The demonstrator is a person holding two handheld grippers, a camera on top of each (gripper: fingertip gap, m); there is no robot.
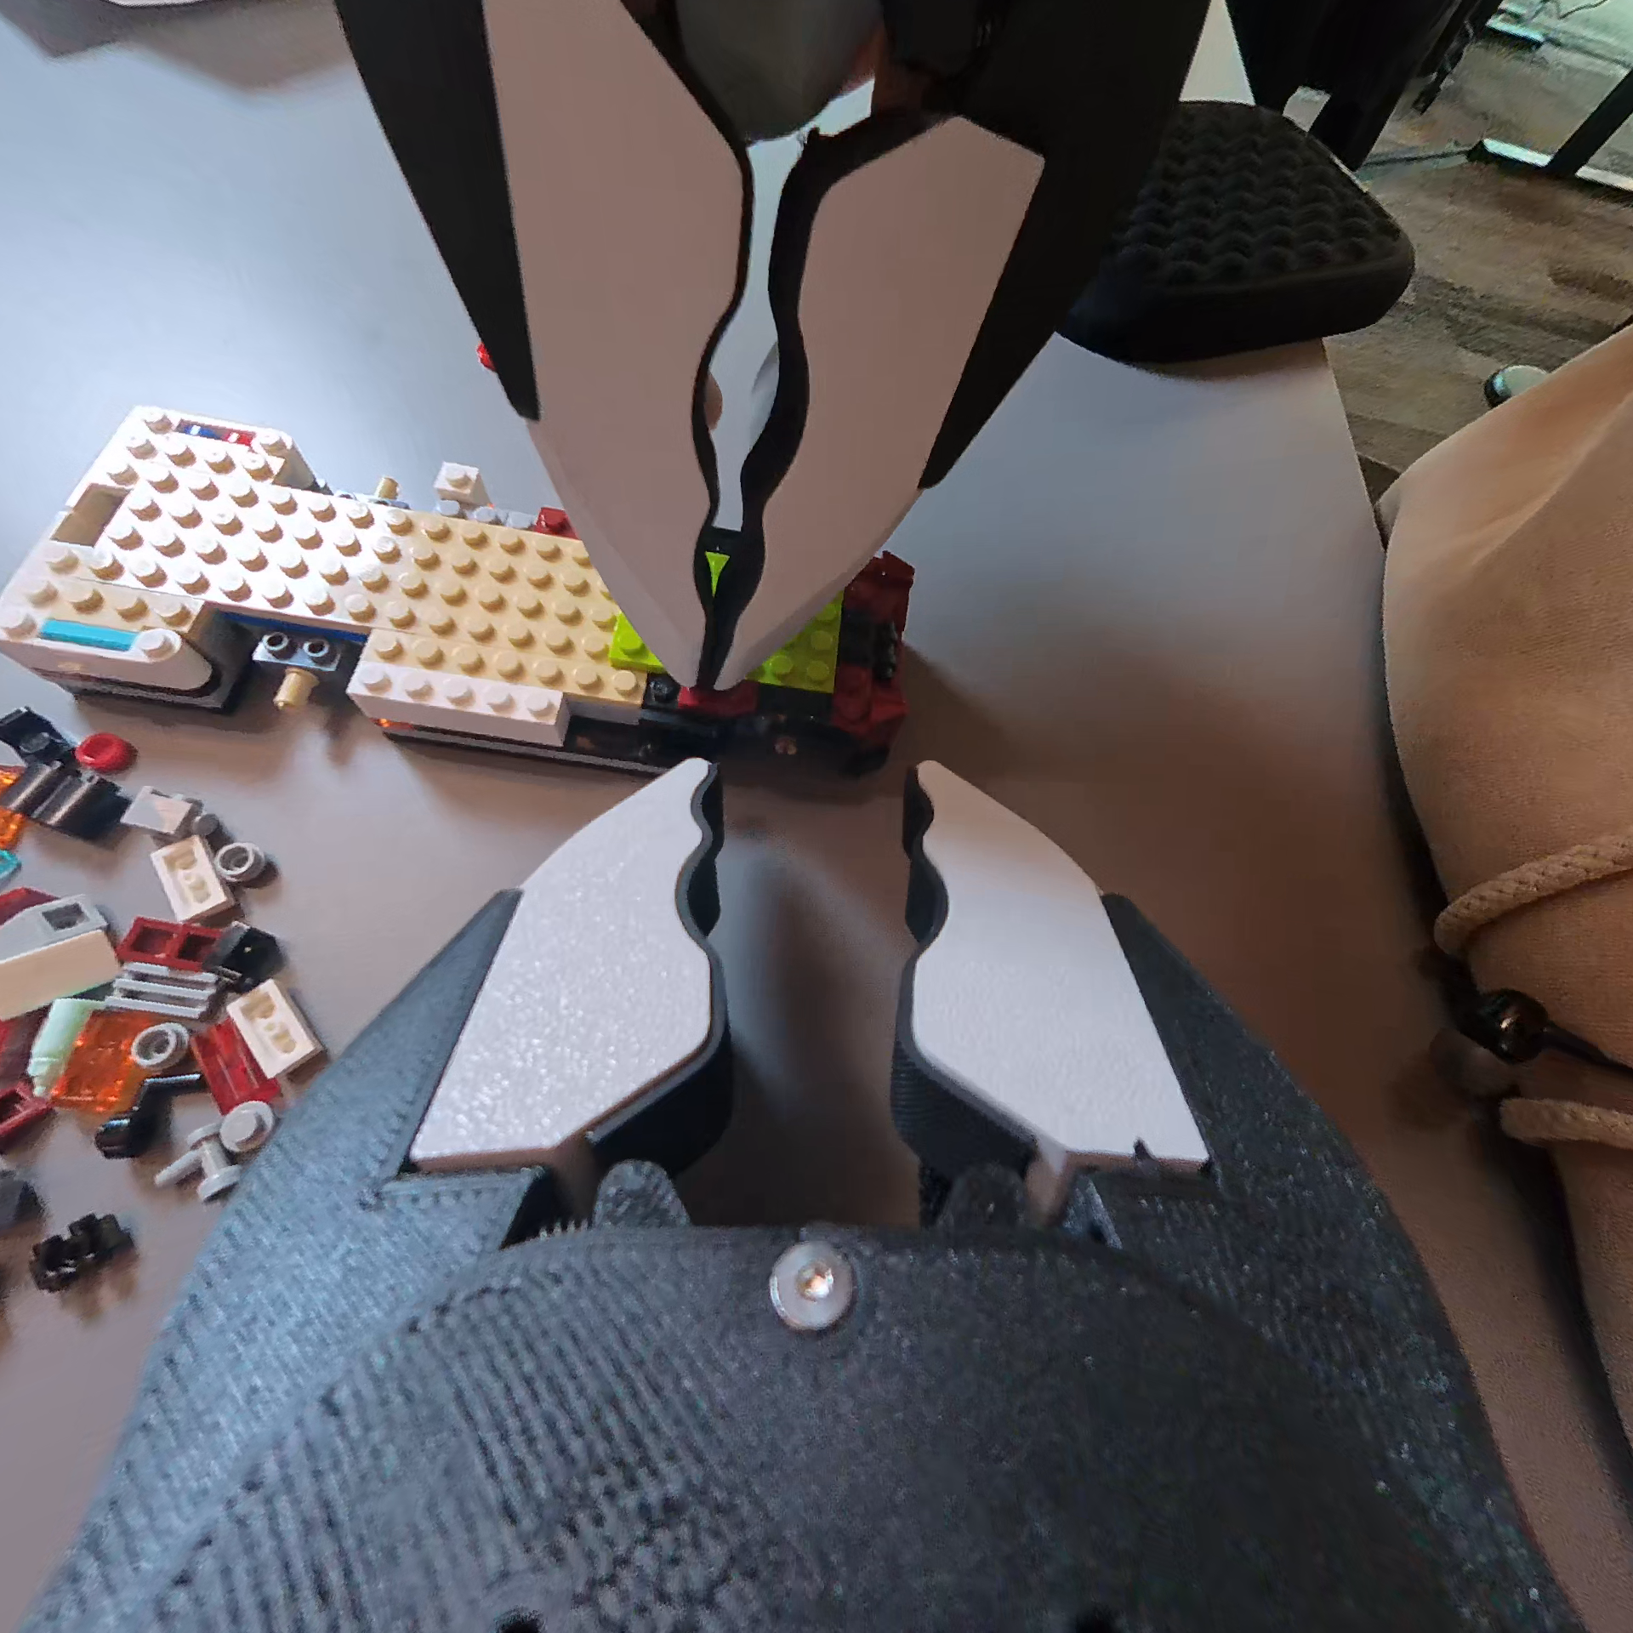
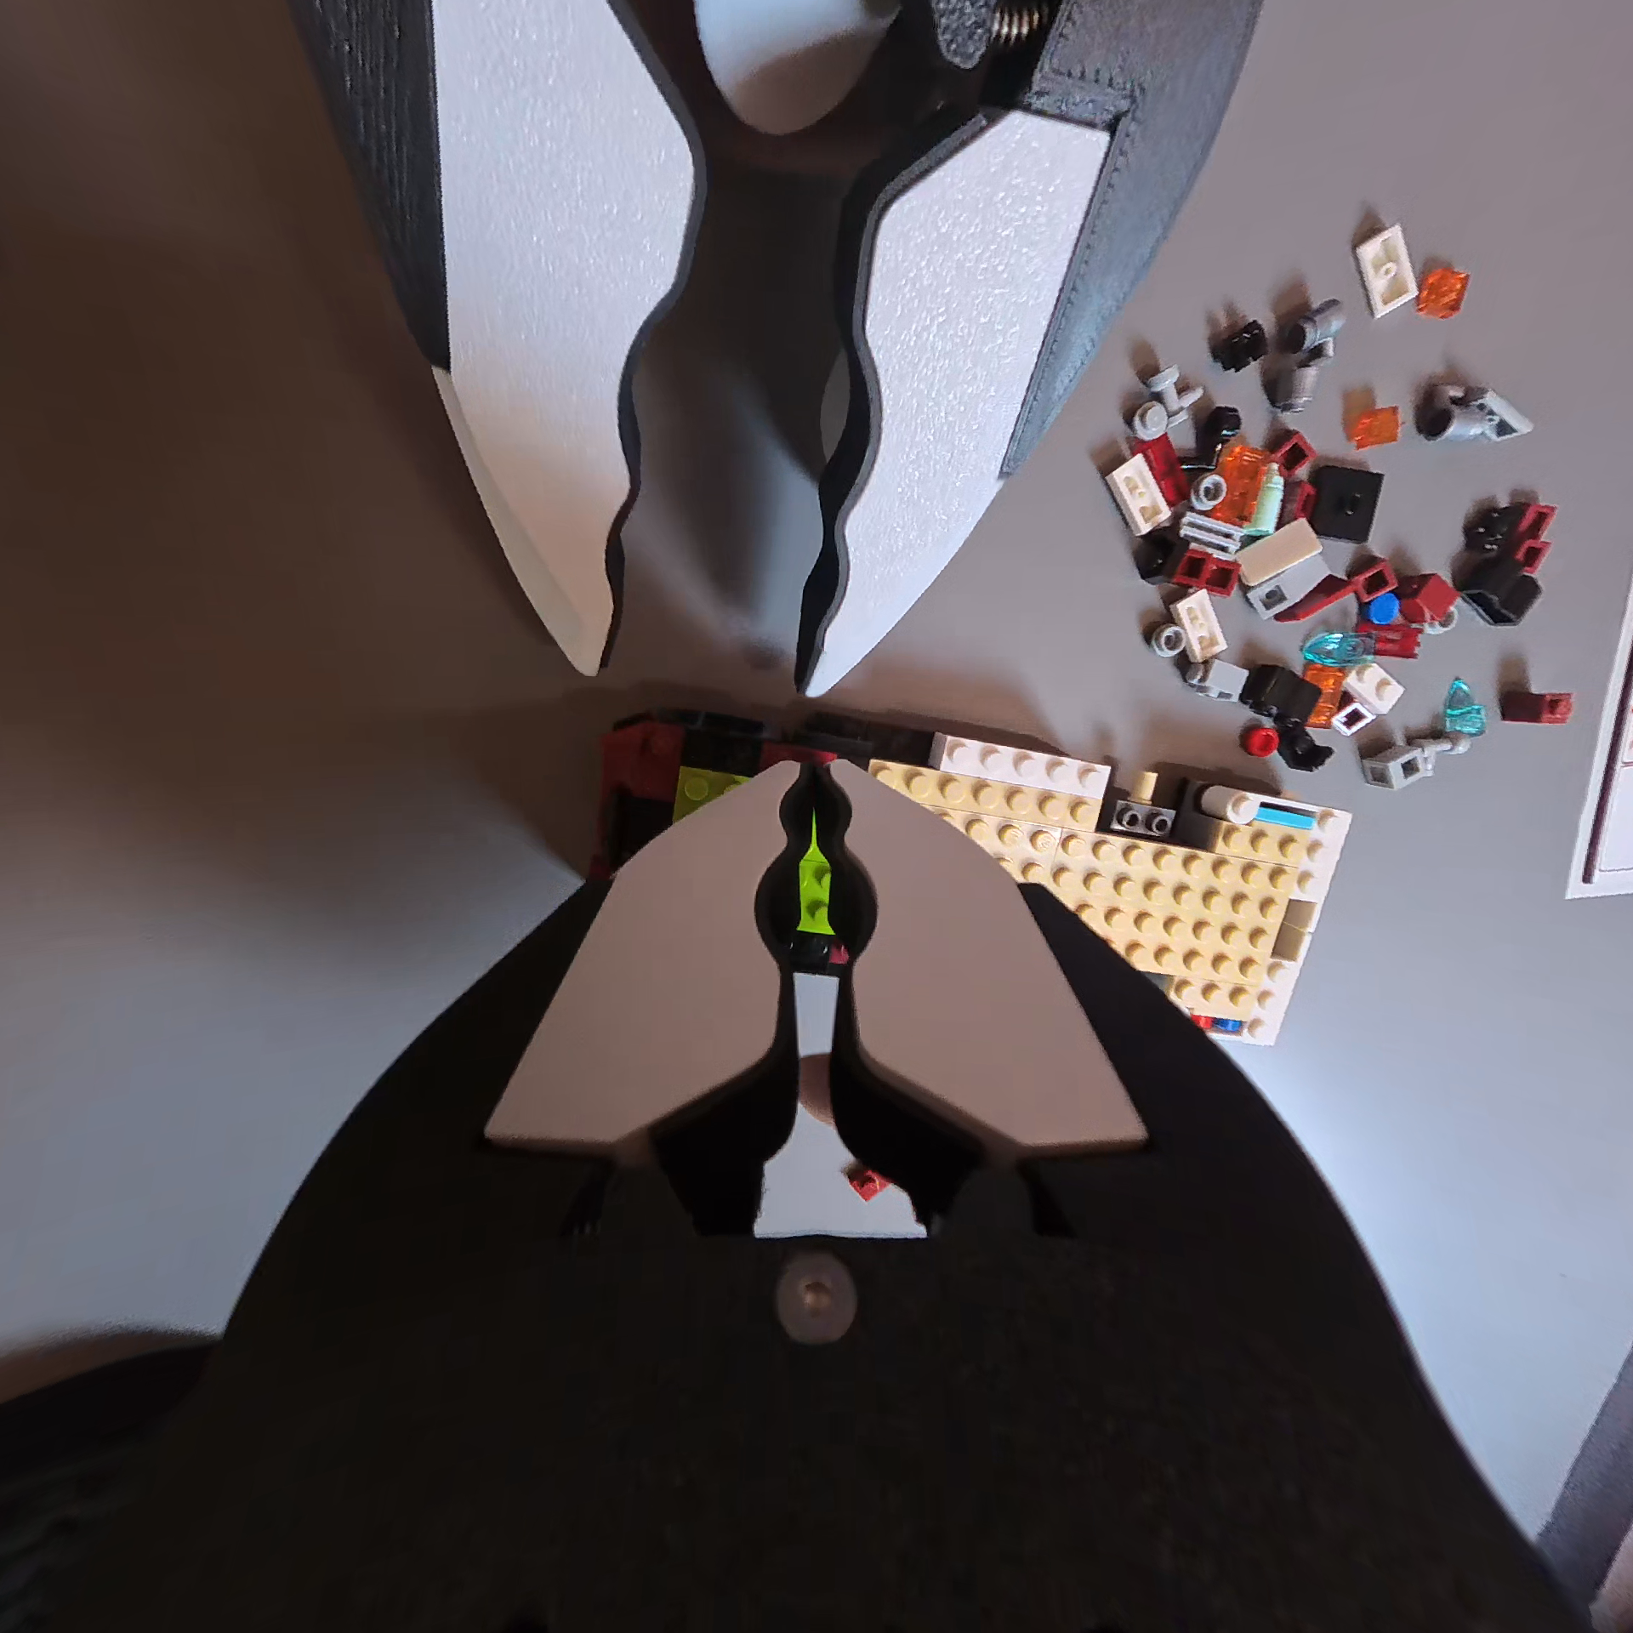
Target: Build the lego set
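A flat brick model (image 1: 371, 565) of tan and white plates lies on the grey table (image 1: 1105, 636), with a lime green plate (image 1: 808, 641) and a dark red and black end (image 1: 875, 636). My right gripper (image 1: 711, 685) comes down from above, shut, its tips touching a dark red piece (image 1: 720, 701) on the model's near edge. In the right wrist view the shut tips of the right gripper (image 2: 813, 770) sit over the lime plate (image 2: 815, 884) and the model (image 2: 1175, 892). My left gripper (image 1: 813, 778) is open and empty just short of the model's red end; it also shows in the right wrist view (image 2: 698, 679).
A pile of small loose bricks (image 1: 132, 990) lies left of my left gripper, also in the right wrist view (image 2: 1308, 548). A black mesh chair (image 1: 1237, 239) stands past the table edge. A person's arm with cord bracelets (image 1: 1538, 919) is at the right. A white sheet (image 2: 1608, 795) lies nearby. Less than 4 cm separates the two grippers' tips.
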